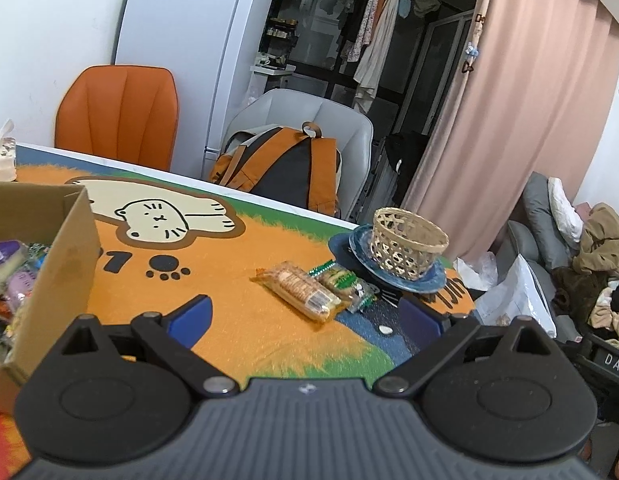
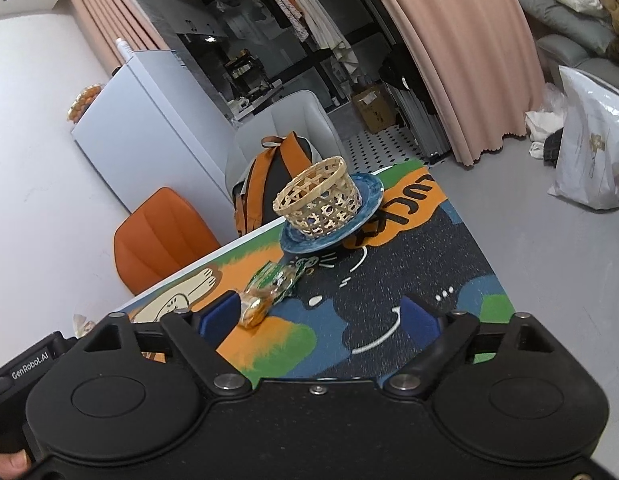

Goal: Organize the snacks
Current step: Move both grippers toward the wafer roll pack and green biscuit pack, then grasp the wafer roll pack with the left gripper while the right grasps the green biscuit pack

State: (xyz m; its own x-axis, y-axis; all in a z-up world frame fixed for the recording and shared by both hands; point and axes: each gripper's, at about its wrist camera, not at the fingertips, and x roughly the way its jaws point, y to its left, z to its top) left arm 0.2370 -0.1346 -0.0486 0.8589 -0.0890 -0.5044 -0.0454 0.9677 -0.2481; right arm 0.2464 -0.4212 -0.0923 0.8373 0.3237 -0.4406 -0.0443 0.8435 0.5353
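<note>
Two snack packets, an orange biscuit pack [image 1: 299, 291] and a green one [image 1: 344, 282], lie loose on the desk just ahead of both grippers' released, empty fingers [image 1: 189, 316], while the woven basket [image 1: 407, 242] beyond looks empty, so sorting seems barely begun.

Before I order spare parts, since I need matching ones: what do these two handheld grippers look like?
Both match: the left gripper and right gripper have a ribbed dark body, two round black discs, black linkage arms with silver pivot pins, and blue pads on the fingers. In the right wrist view, the other unit's side reads "GenRobot.AI" in white. No cables or sleeves show.
</note>
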